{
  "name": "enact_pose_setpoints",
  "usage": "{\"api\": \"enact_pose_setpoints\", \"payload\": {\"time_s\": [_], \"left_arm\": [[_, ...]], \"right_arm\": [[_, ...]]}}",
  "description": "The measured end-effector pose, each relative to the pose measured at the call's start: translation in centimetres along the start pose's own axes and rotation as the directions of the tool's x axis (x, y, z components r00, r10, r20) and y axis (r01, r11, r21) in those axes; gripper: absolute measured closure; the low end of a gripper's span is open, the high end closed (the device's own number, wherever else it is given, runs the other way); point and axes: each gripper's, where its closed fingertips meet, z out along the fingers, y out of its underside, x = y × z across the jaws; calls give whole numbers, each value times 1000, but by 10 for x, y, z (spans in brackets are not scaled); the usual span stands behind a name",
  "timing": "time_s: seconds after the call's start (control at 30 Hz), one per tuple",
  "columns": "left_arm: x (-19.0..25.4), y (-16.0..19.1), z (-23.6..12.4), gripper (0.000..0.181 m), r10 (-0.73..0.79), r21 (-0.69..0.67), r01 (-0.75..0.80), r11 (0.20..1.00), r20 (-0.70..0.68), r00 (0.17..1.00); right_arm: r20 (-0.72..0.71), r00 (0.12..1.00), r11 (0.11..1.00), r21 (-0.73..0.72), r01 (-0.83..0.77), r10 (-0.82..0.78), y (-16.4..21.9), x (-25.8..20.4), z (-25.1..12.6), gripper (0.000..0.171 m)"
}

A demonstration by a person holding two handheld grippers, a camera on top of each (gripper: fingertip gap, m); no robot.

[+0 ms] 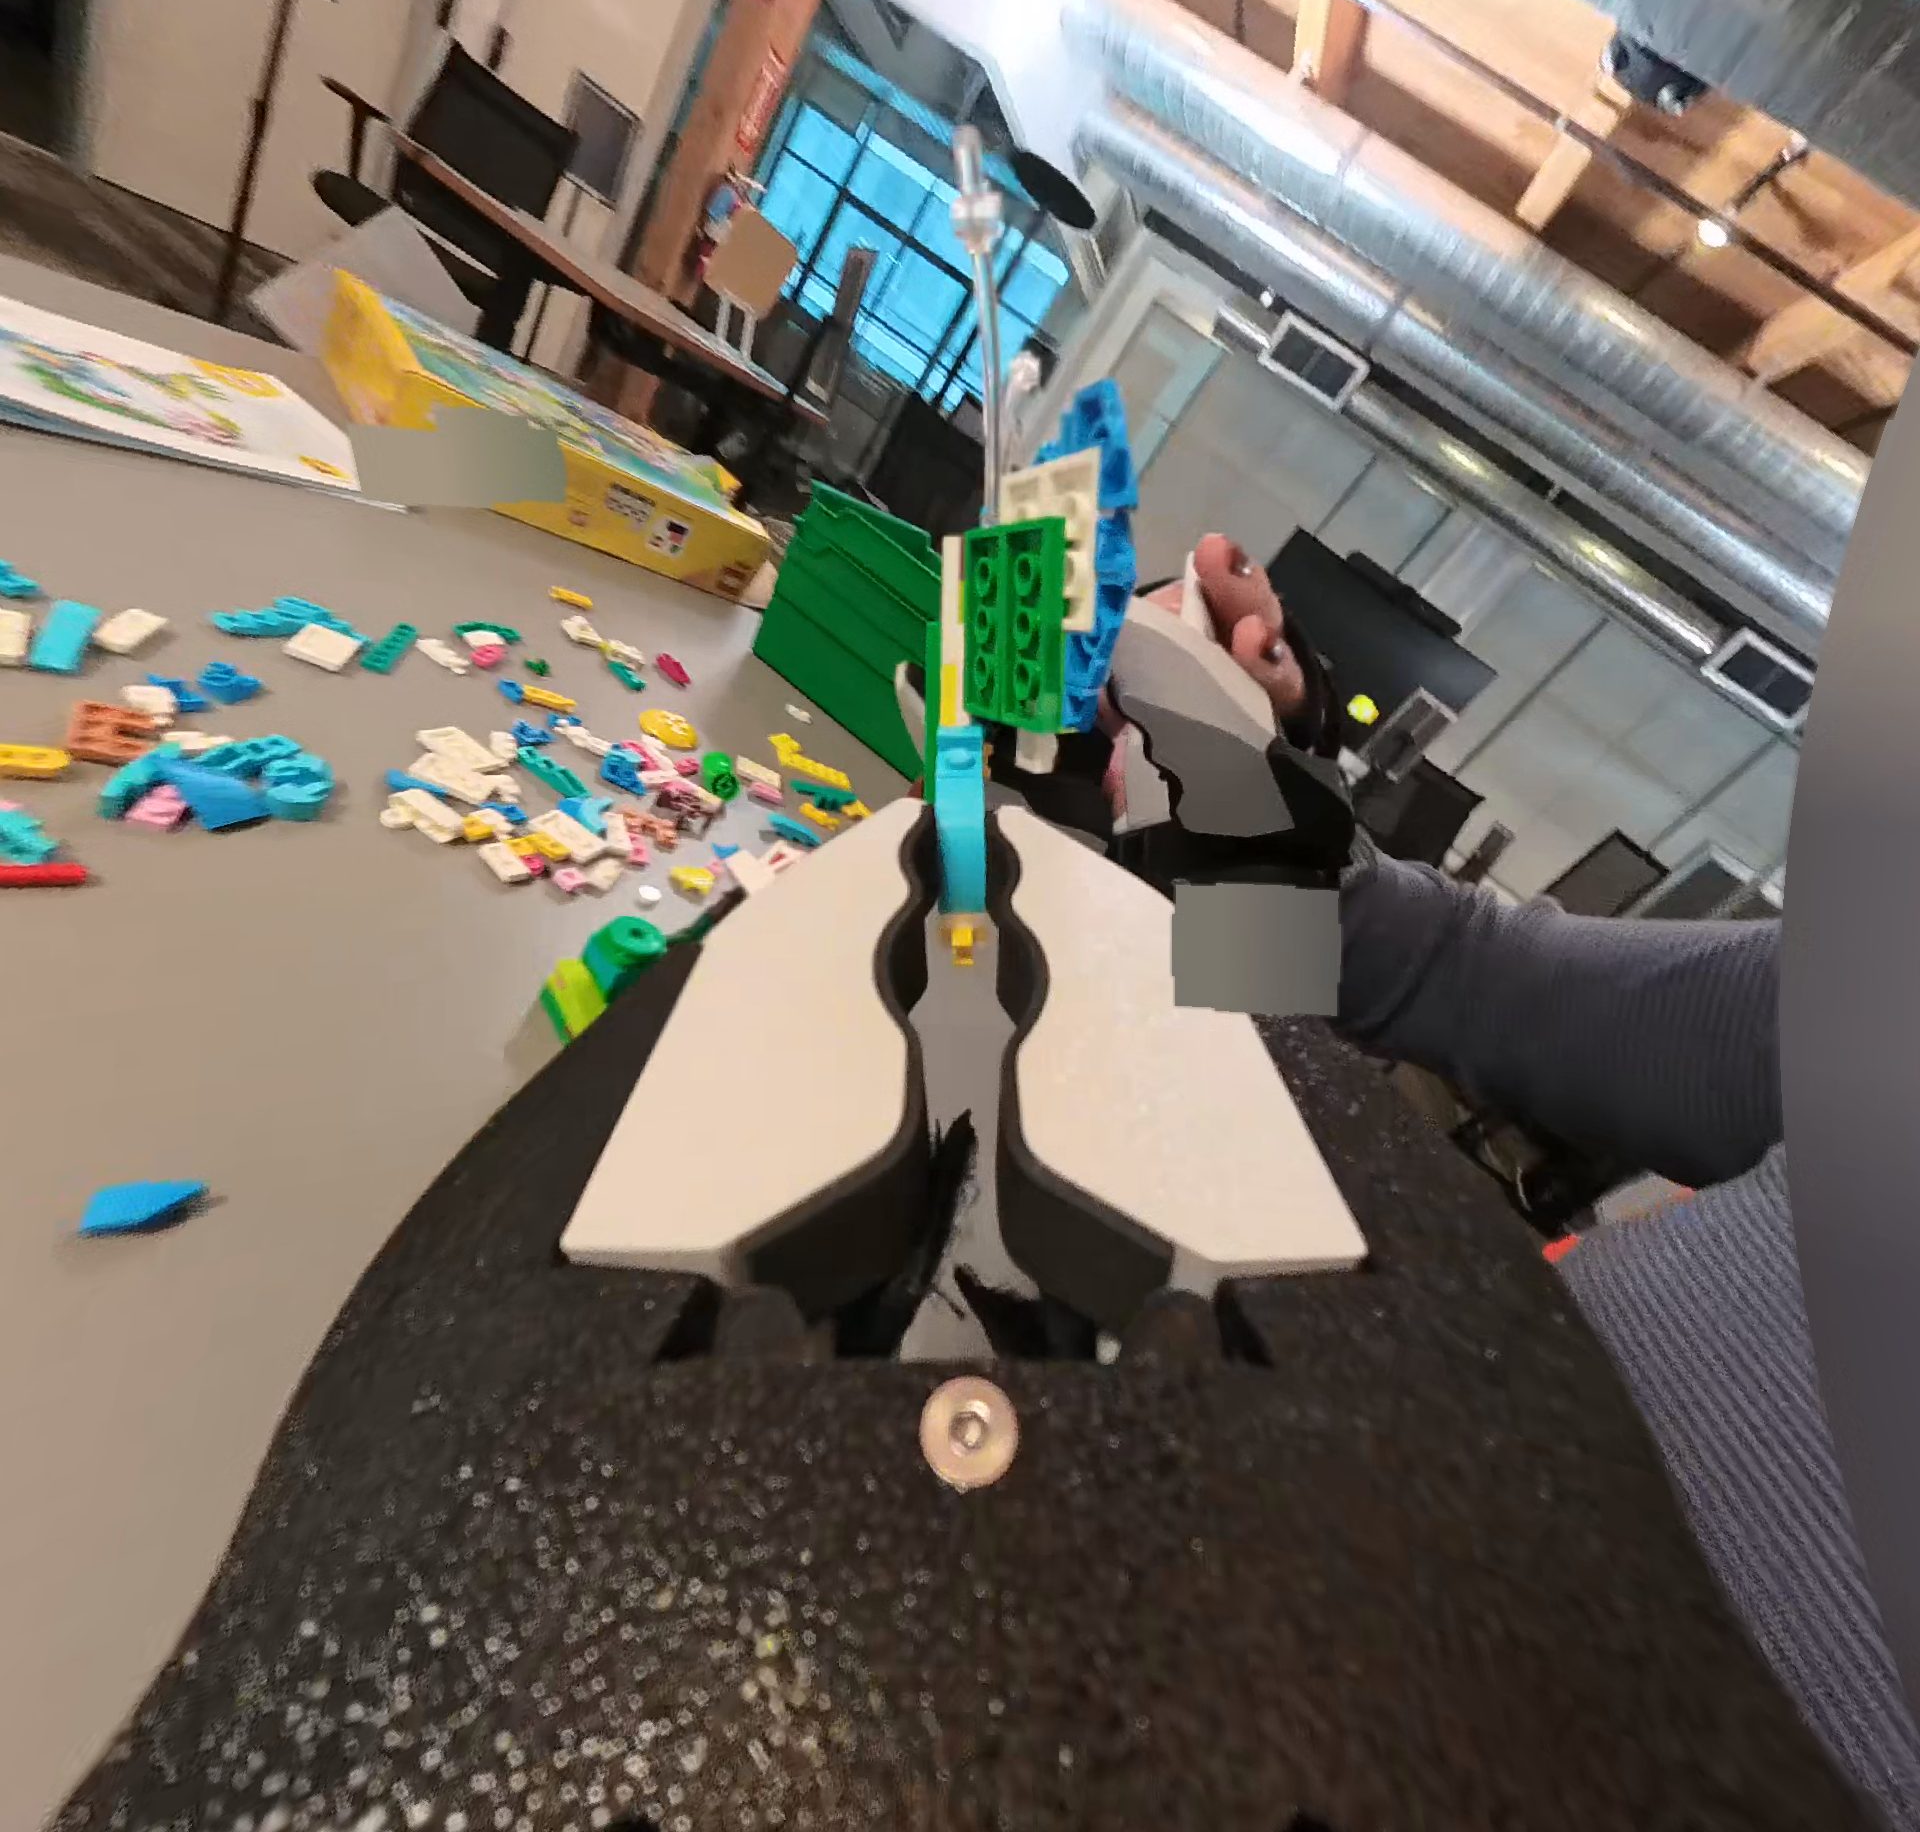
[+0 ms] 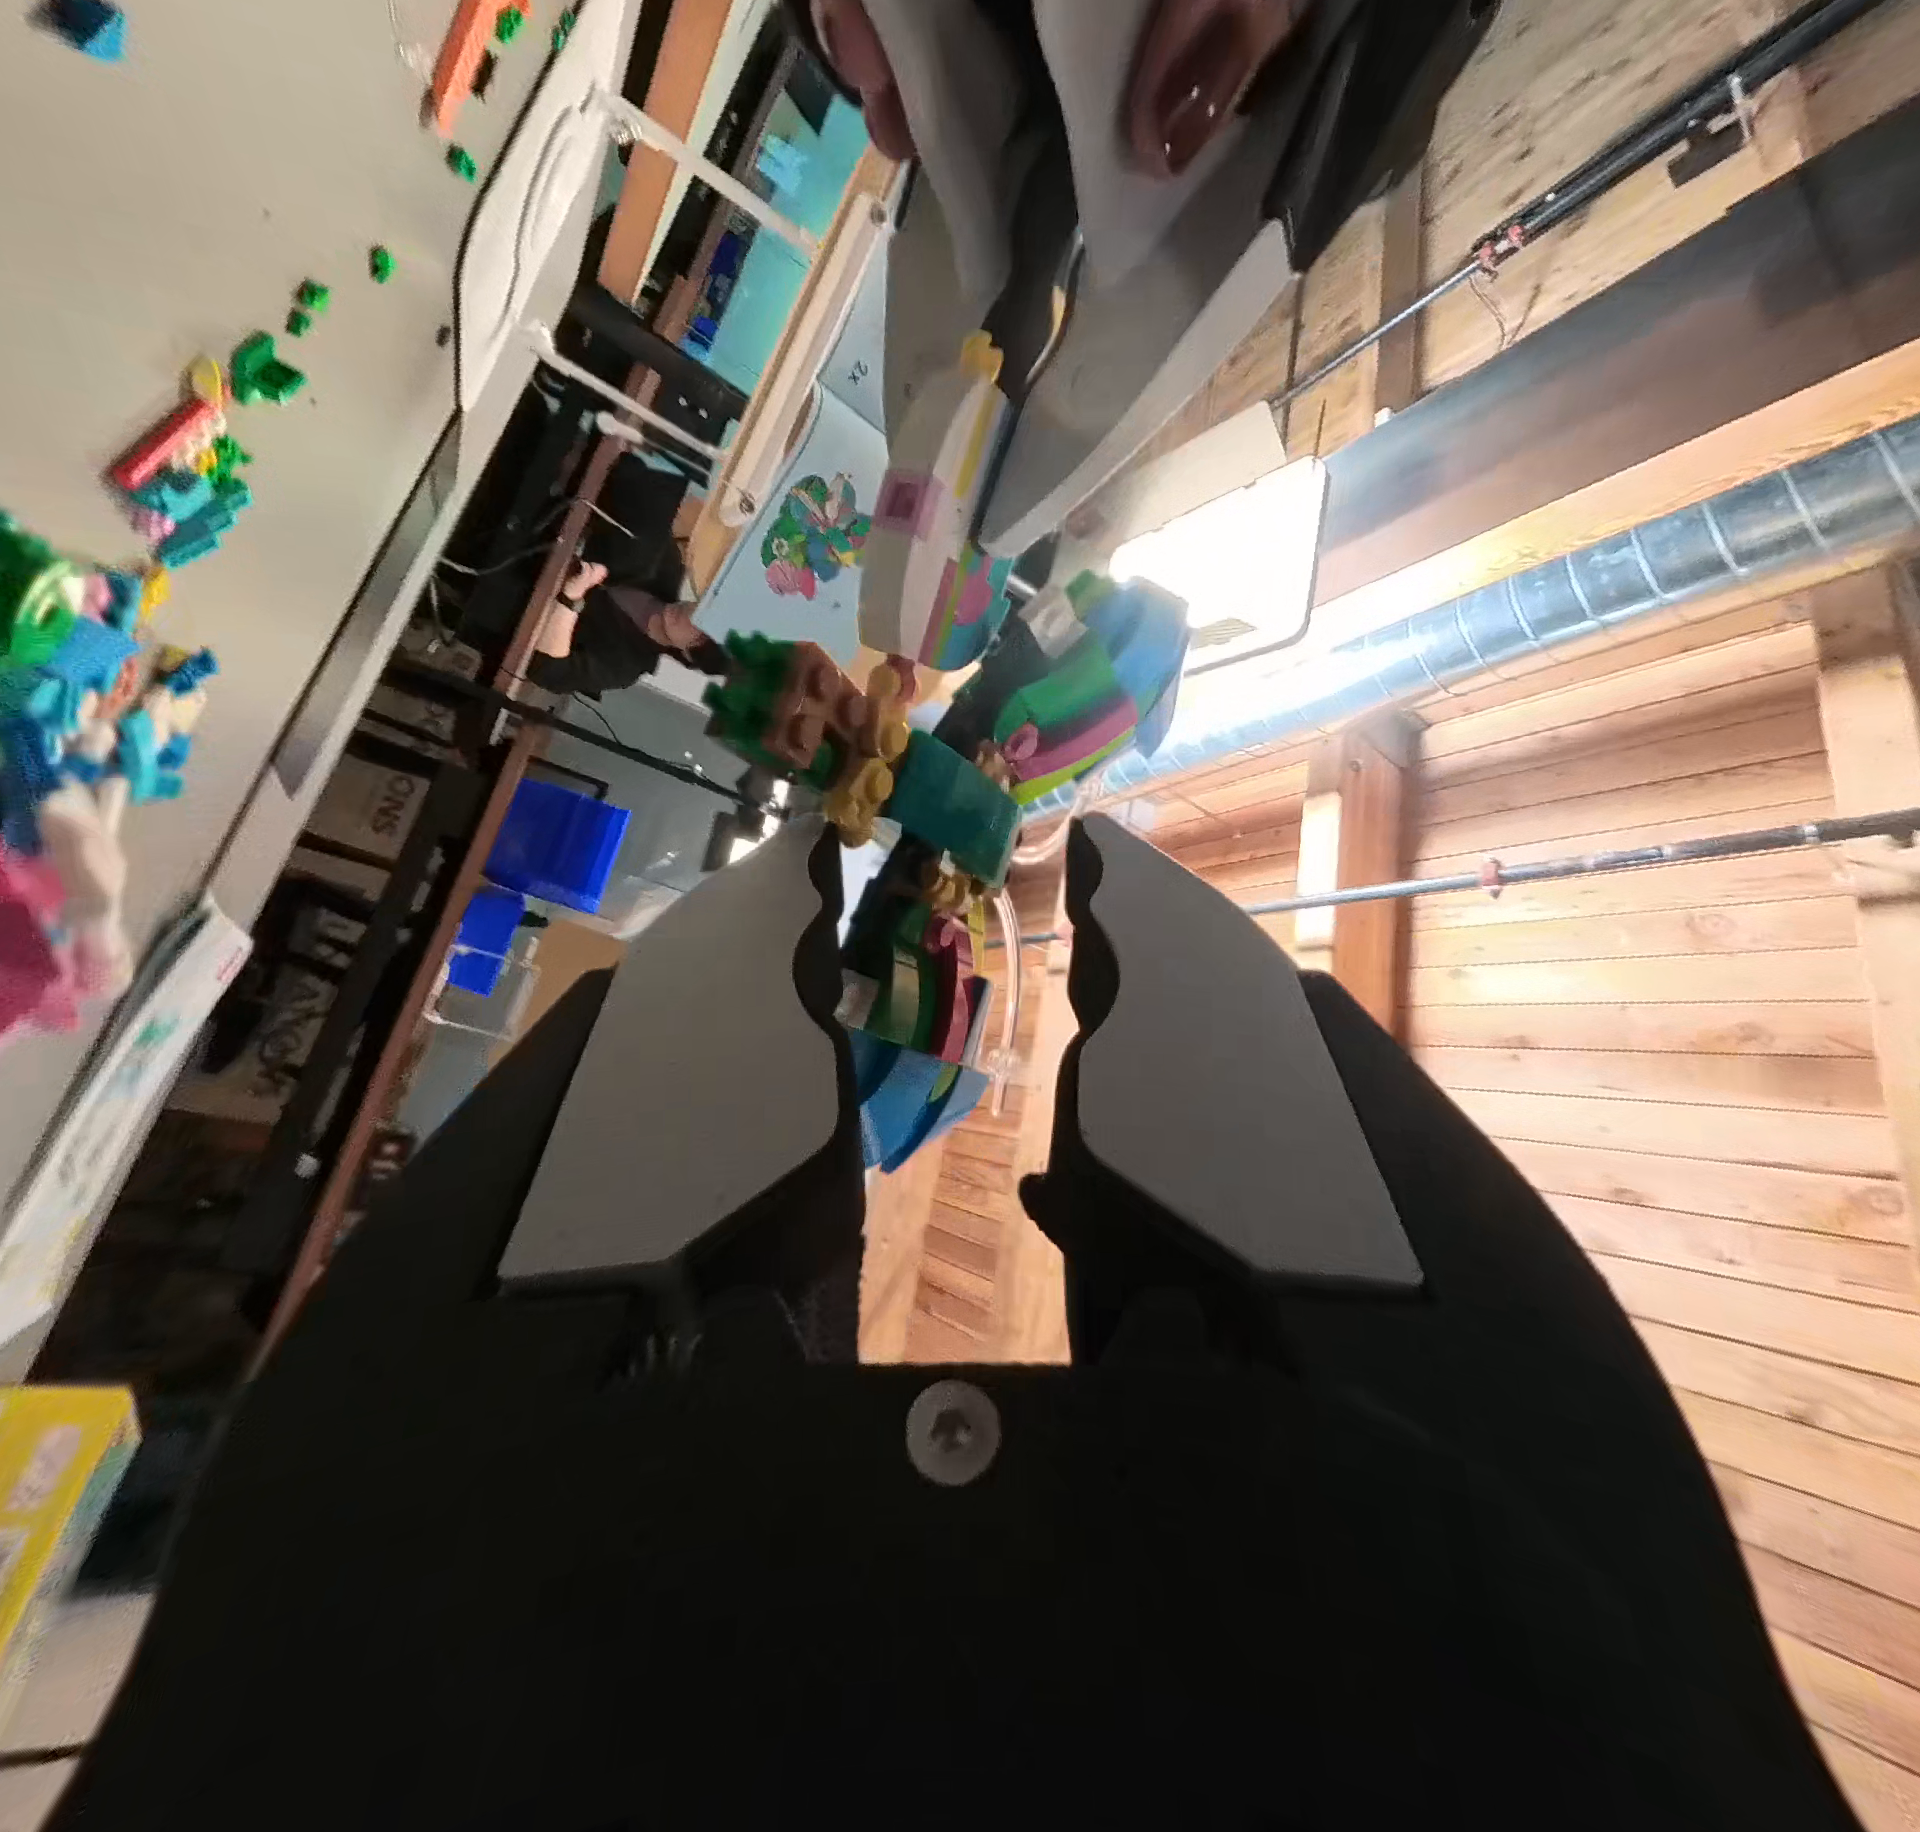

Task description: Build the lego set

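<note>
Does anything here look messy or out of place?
Yes: loose bricks lie scattered over the grey table, and one blue piece sits apart from them. The half-built model is held up in the air.

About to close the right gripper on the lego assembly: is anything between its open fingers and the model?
Nothing visible. The right gripper is open, the lego assembly already in its gap. The left gripper holds the model's far end.

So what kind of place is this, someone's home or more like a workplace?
Most likely an office or workshop in a converted industrial building, not a home: exposed silver ducting under timber ceiling beams, glass-walled rooms behind, and a grey work table.
</note>
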Motion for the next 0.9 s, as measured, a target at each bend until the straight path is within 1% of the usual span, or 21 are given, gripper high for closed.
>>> {"api": "enact_pose_setpoints", "payload": {"time_s": [0.07, 0.17, 0.3, 0.37, 0.47, 0.57, 0.67, 0.77, 0.9], "left_arm": [[-9, -5, -12, 173, -26, 39, 25, 999, 36, 999], [-16, -9, -33, 173, -77, 87, 72, 994, 50, 996], [-27, -9, -61, 173, -113, 135, 98, 986, 108, 988], [-32, -15, -79, 173, -154, 199, 131, 971, 105, 982], [-42, -24, -110, 173, -199, 298, 150, 943, 140, 970], [-48, -32, -141, 173, -249, 387, 174, 906, 152, 957], [-56, -41, -179, 173, -288, 475, 170, 863, 188, 939], [-72, -52, -226, 173, -340, 573, 122, 811, 291, 895], [-106, -55, -281, 174, -450, 646, 79, 759, 433, 781]], "right_arm": [[-11, 1000, 1000, 23, -16, 17, -7, 1, 12, 128], [-49, 997, 995, 81, -50, 54, -24, 6, 24, 126], [-46, 992, 986, 119, -115, 121, -48, 4, 46, 122], [-38, 985, 976, 142, -163, 170, -61, 5, 60, 120], [7, 962, 936, 228, -268, 274, -88, 9, 73, 110], [45, 940, 895, 293, -336, 339, -114, 17, 85, 98], [57, 916, 861, 325, -392, 396, -131, 25, 95, 97], [71, 891, 830, 337, -444, 448, -146, 28, 99, 98], [113, 850, 778, 357, -517, 514, -169, 21, 93, 100]]}}
